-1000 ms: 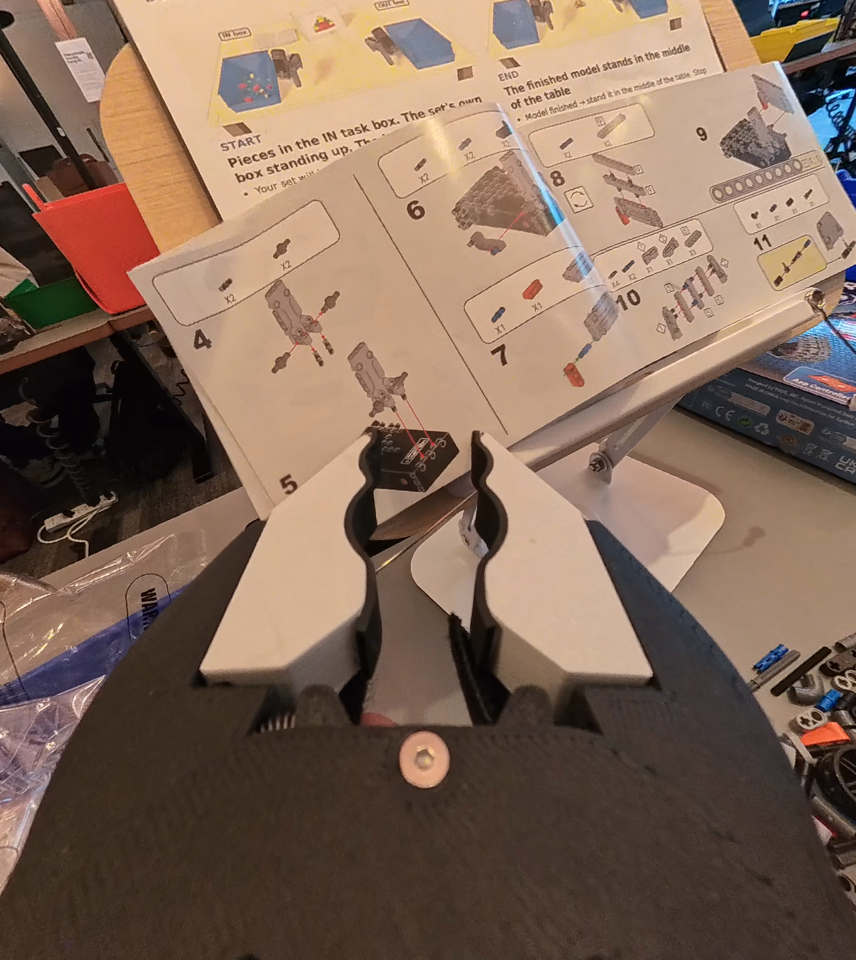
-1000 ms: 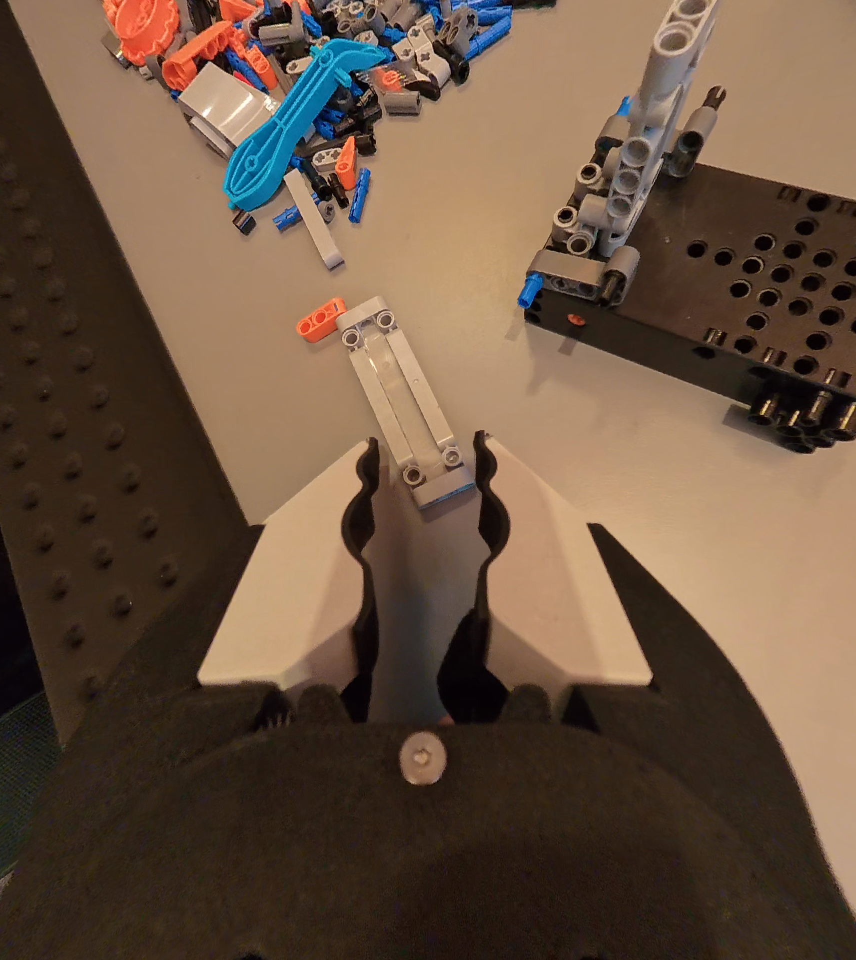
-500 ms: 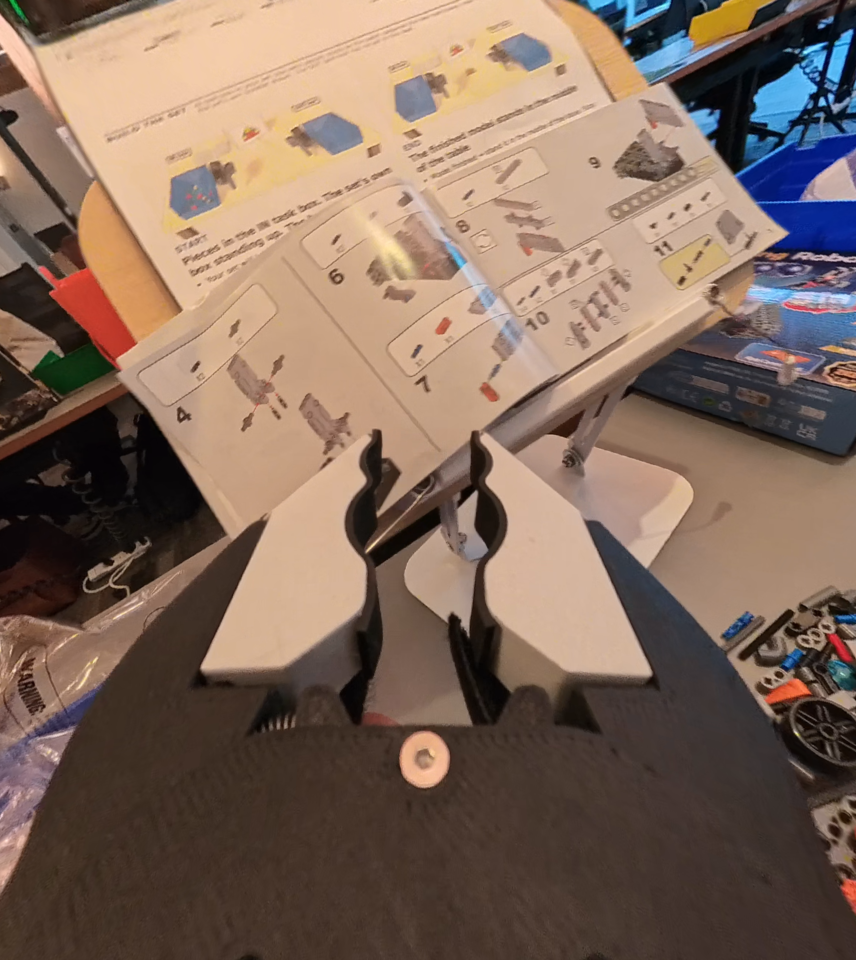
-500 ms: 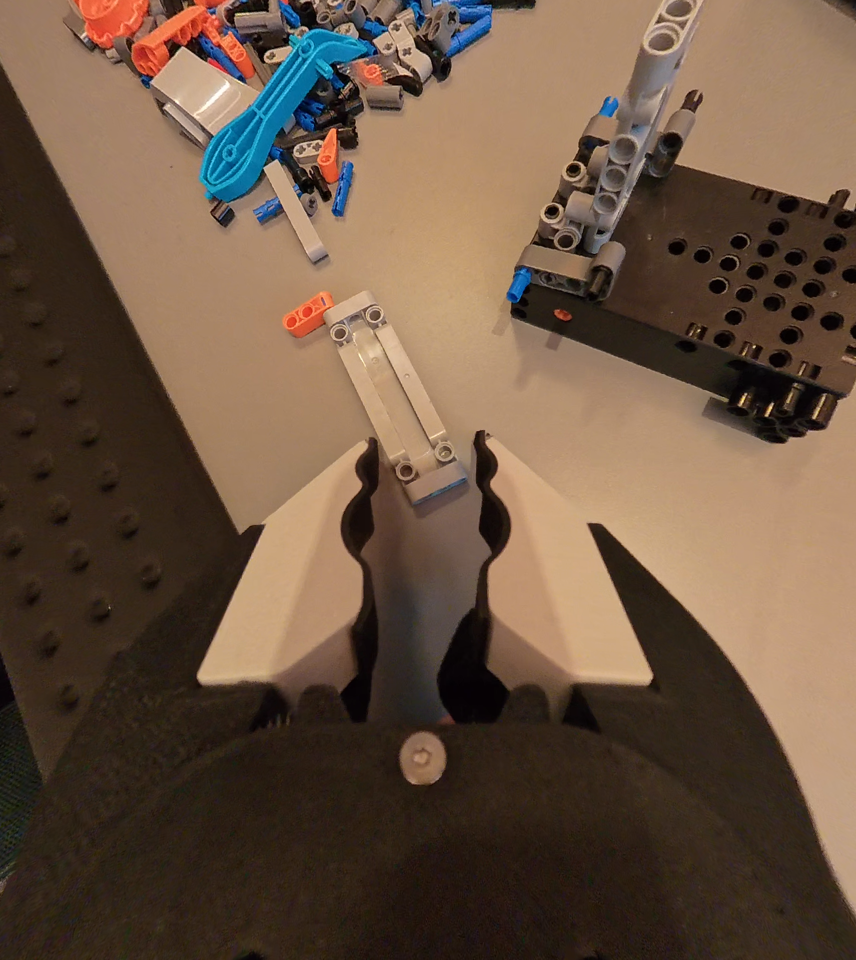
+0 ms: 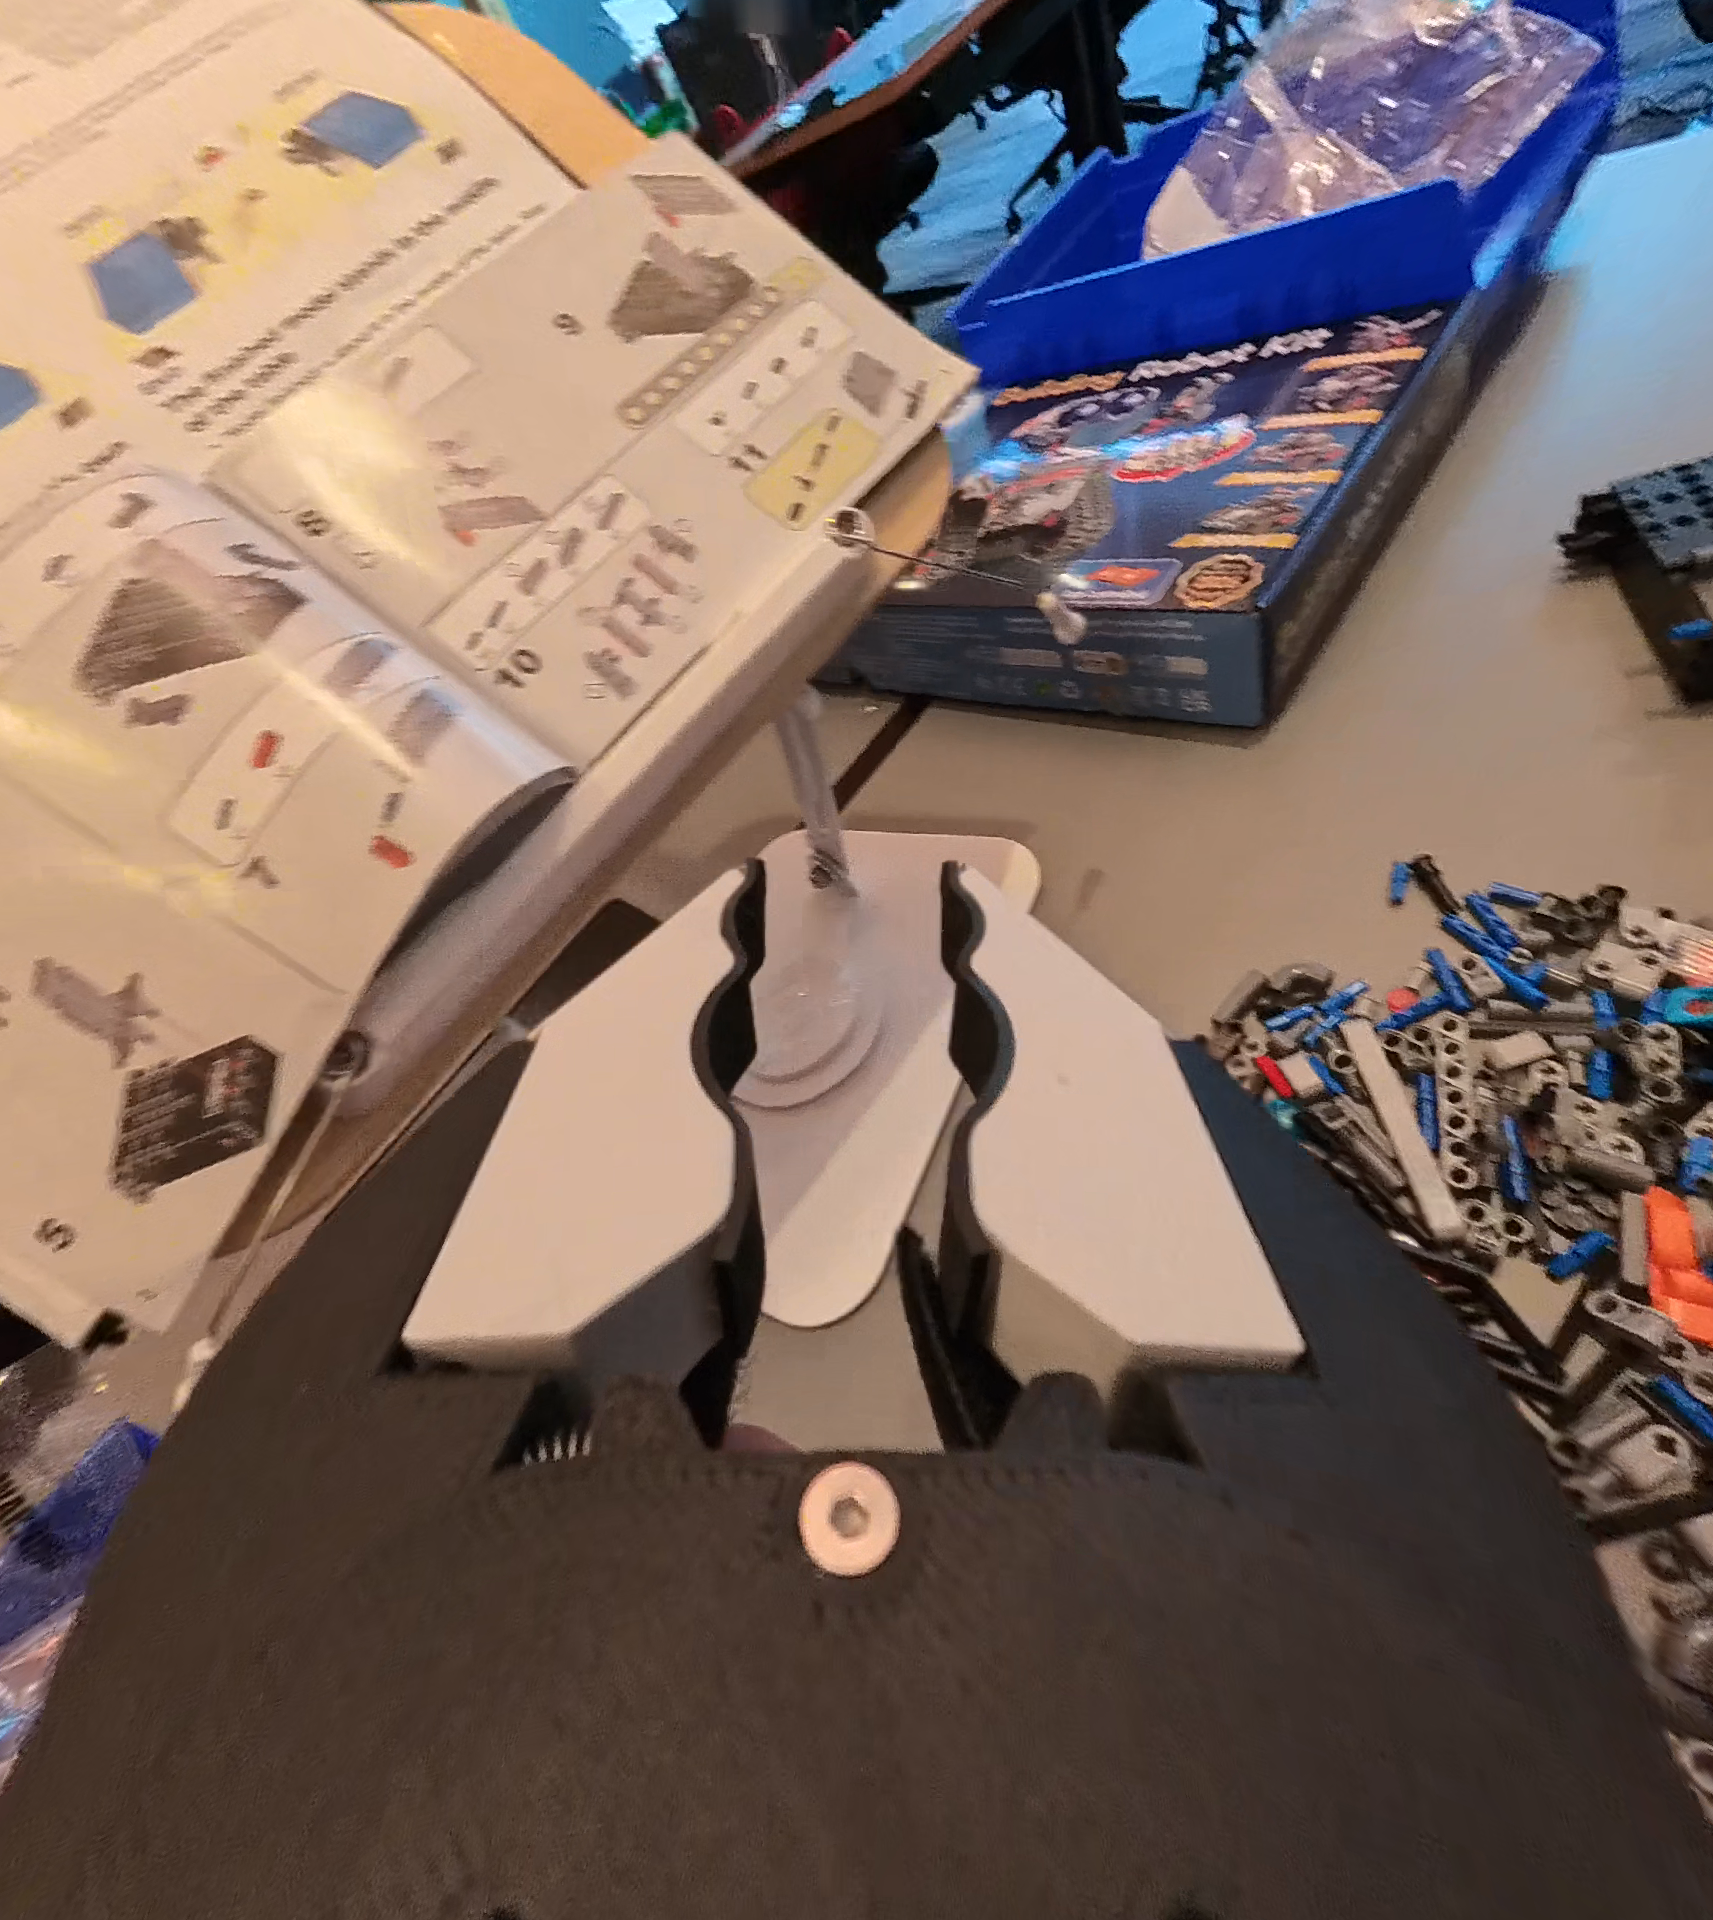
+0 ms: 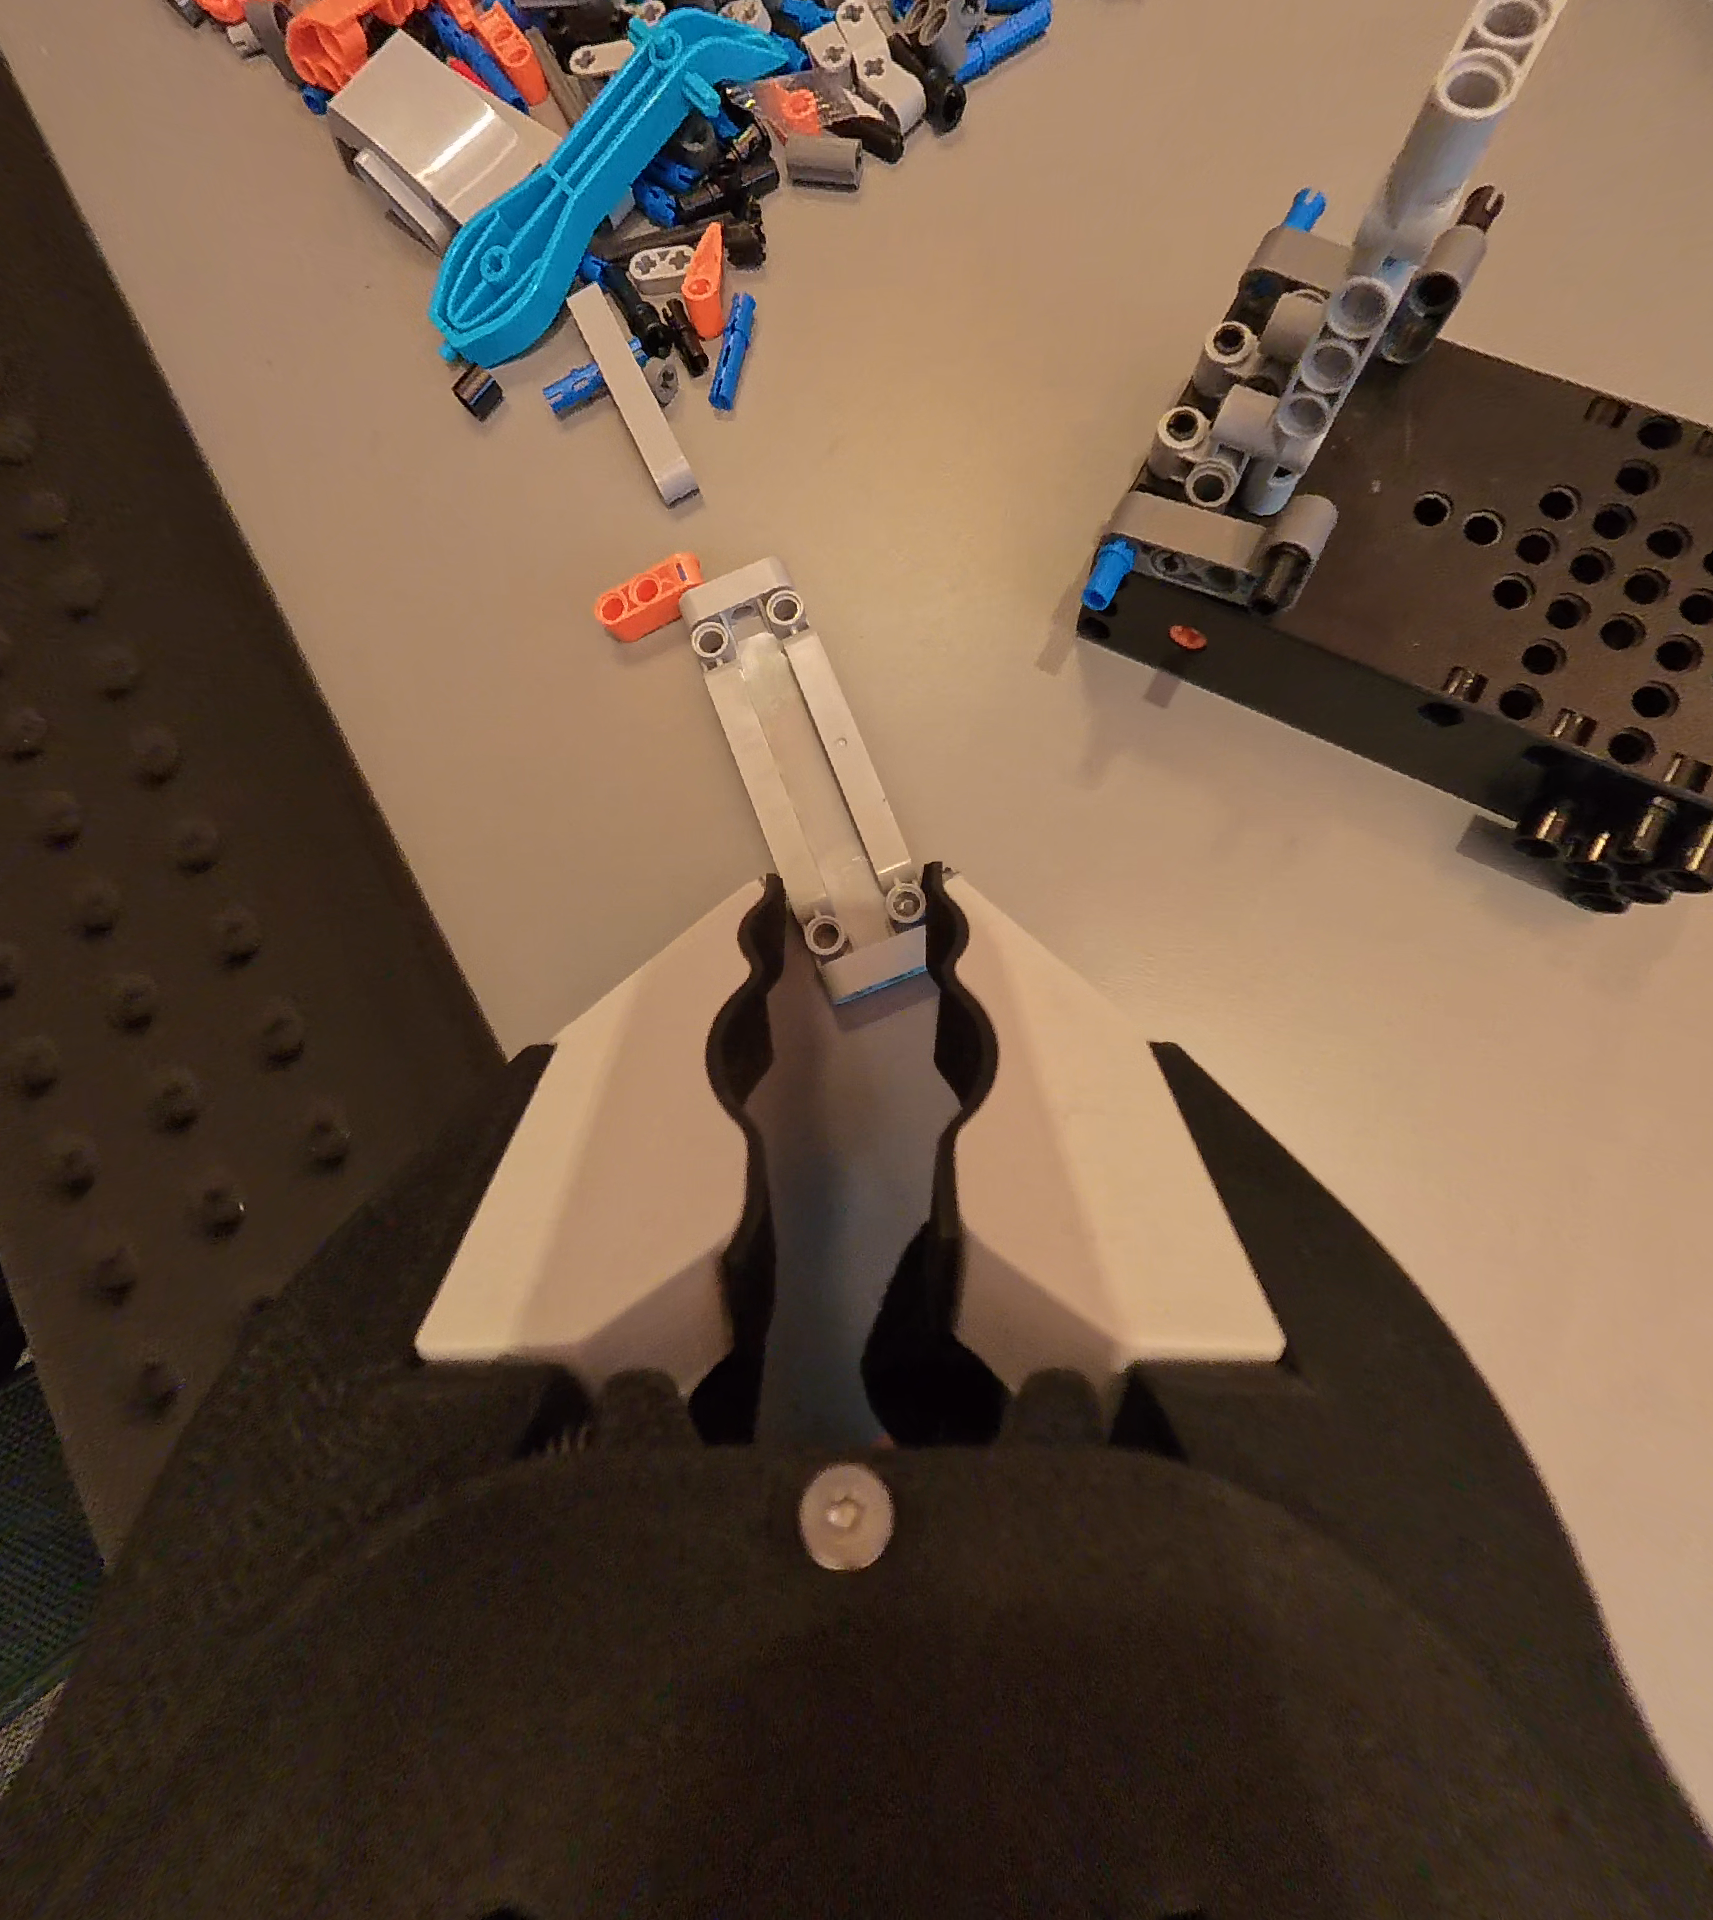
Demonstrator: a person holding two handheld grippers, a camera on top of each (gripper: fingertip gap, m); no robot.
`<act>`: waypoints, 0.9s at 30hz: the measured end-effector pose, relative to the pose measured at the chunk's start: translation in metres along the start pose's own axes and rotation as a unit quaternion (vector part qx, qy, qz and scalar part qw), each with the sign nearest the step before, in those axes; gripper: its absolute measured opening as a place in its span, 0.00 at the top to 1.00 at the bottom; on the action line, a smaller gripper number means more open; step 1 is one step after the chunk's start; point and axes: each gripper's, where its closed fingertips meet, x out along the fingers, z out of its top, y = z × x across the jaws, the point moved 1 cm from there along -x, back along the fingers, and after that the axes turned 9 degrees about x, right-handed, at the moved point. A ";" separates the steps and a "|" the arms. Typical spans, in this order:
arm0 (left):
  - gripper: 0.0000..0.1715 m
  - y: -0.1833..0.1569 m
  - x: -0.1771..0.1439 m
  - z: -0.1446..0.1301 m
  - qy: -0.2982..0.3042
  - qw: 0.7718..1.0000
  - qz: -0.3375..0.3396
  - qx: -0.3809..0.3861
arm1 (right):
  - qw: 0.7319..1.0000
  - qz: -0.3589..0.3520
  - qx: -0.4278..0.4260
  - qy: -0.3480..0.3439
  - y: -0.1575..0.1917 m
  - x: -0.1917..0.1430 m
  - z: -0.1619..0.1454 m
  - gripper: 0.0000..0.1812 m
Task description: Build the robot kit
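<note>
In the right wrist view my right gripper (image 6: pixel 852 883) is low over the table. Its jaws stand close on either side of the near end of a long grey panel piece (image 6: pixel 795 748), which lies flat on the table and is not lifted. A small orange beam (image 6: pixel 642 606) lies at the panel's far end. A black perforated block (image 6: pixel 1600 623) with a grey beam assembly (image 6: pixel 1299 405) stands to the right. My left gripper (image 5: pixel 847 883) is open and empty above the white base (image 5: pixel 873 1101) of a stand holding an open instruction booklet (image 5: pixel 332 582).
A pile of loose parts (image 5: pixel 1558 1122) lies right of the left gripper; it also shows in the right wrist view (image 6: pixel 623 135) with a cyan piece (image 6: pixel 571 197). A blue kit box (image 5: pixel 1174 520) and a blue bin (image 5: pixel 1278 239) stand behind. A dark studded strip (image 6: pixel 104 727) runs along the table's left edge. My right fingertips sit around 40 cm from my left ones. Measured from the fingertips, the black perforated block (image 6: pixel 1600 623) is 11 cm or so from the right gripper and 35 cm from the left.
My left gripper swung right and down, from the booklet to the stand base. My right gripper moved forward onto the grey panel's near end and its jaws narrowed.
</note>
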 end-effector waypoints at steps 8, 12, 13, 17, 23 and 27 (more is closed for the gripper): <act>0.82 -0.065 0.012 -0.002 0.005 0.996 -0.080 0.025 | 0.998 -0.044 -0.020 -0.028 0.001 -0.004 0.007 0.86; 0.81 -0.098 0.019 0.008 -0.002 0.991 -0.128 0.034 | 0.995 -0.077 -0.047 -0.044 0.003 -0.006 0.011 0.86; 0.81 -0.107 0.020 0.012 -0.005 0.989 -0.142 0.036 | 0.994 -0.082 -0.054 -0.049 0.004 -0.007 0.012 0.86; 0.81 -0.141 0.025 0.030 -0.018 0.980 -0.193 0.052 | 0.989 -0.109 -0.081 -0.065 0.009 -0.010 0.019 0.87; 0.80 -0.191 0.027 0.048 -0.026 0.959 -0.277 0.055 | 0.978 -0.149 -0.131 -0.067 0.019 -0.016 0.030 0.87; 0.80 -0.220 0.029 0.056 -0.030 0.943 -0.328 0.037 | 0.973 -0.160 -0.150 -0.076 0.028 -0.018 0.037 0.87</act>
